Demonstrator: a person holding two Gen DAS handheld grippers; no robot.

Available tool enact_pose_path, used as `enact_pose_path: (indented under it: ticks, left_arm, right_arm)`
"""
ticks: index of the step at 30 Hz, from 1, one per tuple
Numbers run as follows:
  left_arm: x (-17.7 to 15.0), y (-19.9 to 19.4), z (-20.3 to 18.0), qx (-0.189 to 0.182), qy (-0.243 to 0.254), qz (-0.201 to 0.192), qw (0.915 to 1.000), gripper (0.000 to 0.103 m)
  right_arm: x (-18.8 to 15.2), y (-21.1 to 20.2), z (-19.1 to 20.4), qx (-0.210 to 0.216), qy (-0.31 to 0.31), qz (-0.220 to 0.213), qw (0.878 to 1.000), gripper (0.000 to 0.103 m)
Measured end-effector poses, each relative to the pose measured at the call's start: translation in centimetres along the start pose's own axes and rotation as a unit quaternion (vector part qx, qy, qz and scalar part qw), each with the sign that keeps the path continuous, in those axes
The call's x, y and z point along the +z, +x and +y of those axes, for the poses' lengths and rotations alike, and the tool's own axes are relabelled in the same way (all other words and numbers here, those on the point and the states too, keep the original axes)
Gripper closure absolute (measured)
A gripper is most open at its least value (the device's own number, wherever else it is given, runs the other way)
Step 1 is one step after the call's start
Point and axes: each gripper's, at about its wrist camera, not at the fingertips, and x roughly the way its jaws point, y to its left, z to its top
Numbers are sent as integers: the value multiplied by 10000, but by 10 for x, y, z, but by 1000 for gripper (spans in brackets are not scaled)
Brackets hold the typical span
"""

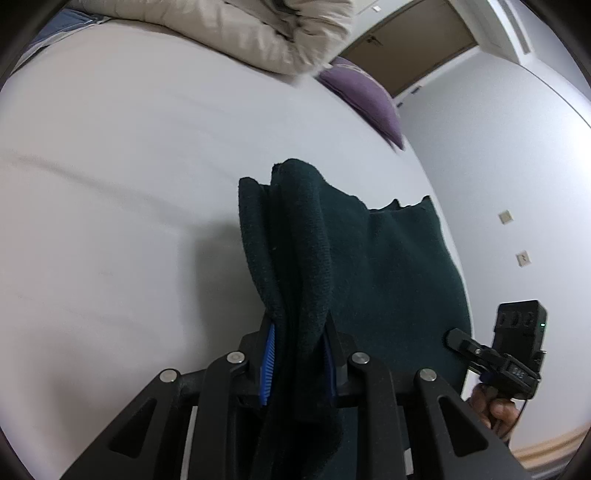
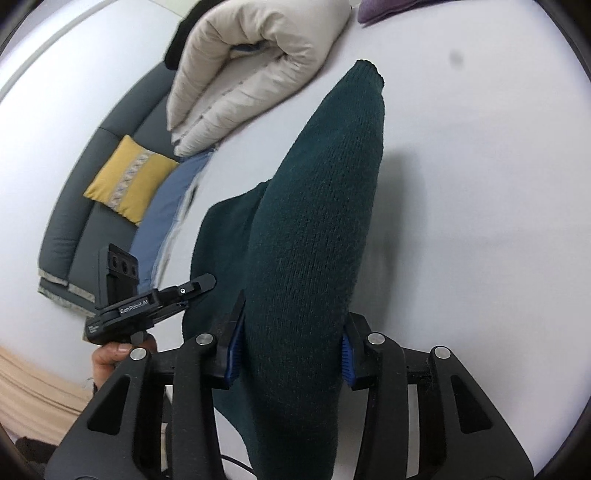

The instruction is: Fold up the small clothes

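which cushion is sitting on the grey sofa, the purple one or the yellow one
The yellow cushion with a patterned stripe lies on the grey sofa. The plain purple cushion rests on the white bed sheet instead.

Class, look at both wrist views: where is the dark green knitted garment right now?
The dark green knitted garment is clamped in both grippers, left gripper and right gripper, hanging over the white bed sheet, with the beige duvet beyond.

Each camera sits on its own gripper, close behind the fingers, looking forward and down over a white bed. Both share the dark green knit garment, the beige duvet at the far edge, and a purple cushion. Each view catches the other gripper at its side.
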Motion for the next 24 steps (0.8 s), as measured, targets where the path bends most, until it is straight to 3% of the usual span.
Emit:
enact_pose_path:
  ticks: [5, 9, 12, 13, 17, 20, 22, 23, 24]
  left_arm:
    - [-53, 0, -20, -187, 255, 138, 9994, 79]
    - [-91, 37, 0, -82, 15, 568, 9984, 77]
    - [-104, 41, 21, -439, -409, 428, 9973, 75]
    - [-105, 38, 22, -446, -463, 417, 9971, 75]
    - [-101, 21, 9, -3, -123, 367, 9993, 73]
    - [-95, -15, -12, 607, 240, -139, 9978, 75]
    - [-91, -32, -40, 726, 619, -450, 9944, 75]
    - [-87, -32, -58, 708, 807, -506, 9929, 69]
    - [-86, -31, -72, 708, 990, -523, 9912, 54]
  right_arm:
    - [-52, -49, -12, 22, 138, -48, 9999, 65]
    - [-98, -65, -47, 48, 517, 38, 9986, 65]
    - [-125, -54, -84, -176, 1041, 228, 9942, 56]
    - [-132, -58, -92, 61, 1162, 89, 9932, 57]
    - [-142, -84, -93, 87, 1367, -161, 9904, 51]
    - [-147, -113, -93, 92, 1358, -481, 9895, 49]
    - [-150, -132, -89, 300, 1285, -761, 9883, 49]
    - [-150, -138, -87, 400, 1261, -834, 9877, 49]
    - [-148, -140, -86, 489, 1241, -856, 9874, 49]
